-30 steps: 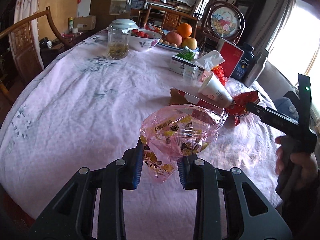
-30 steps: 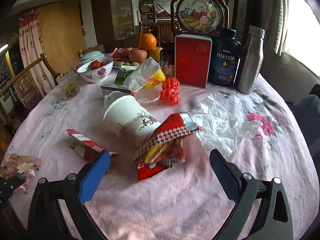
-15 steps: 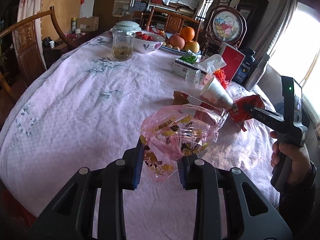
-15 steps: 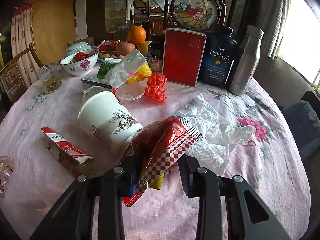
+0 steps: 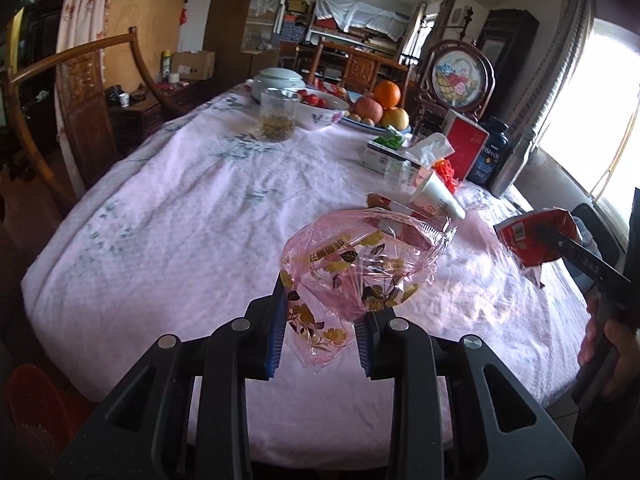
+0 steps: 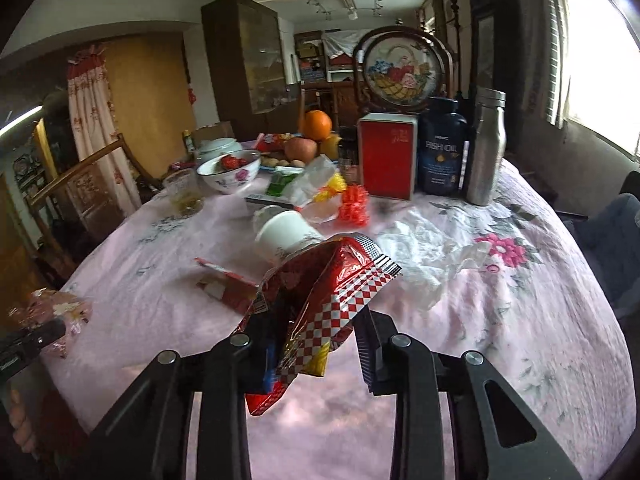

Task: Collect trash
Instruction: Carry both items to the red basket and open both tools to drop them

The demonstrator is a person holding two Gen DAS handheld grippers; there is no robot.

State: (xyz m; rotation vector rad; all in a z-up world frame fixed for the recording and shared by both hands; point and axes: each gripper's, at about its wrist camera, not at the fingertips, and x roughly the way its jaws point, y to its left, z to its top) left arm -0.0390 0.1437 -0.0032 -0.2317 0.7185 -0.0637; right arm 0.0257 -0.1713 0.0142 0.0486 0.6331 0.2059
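Red crinkly foil snack wrapper (image 6: 320, 300) sits clamped in the right gripper (image 6: 316, 344): light, slippery, best pinched mid-body. Left gripper (image 5: 320, 328) clasps a limp pink floral plastic bag (image 5: 360, 264) by its bottom end.

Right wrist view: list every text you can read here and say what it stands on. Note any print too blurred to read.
"FISH OIL": dark bottle; smaller lines above and below it blurred.
Red box: faint mark, unreadable.
Red wrapper in right gripper: print too crumpled to read.
Paper cup: small marks, unreadable.
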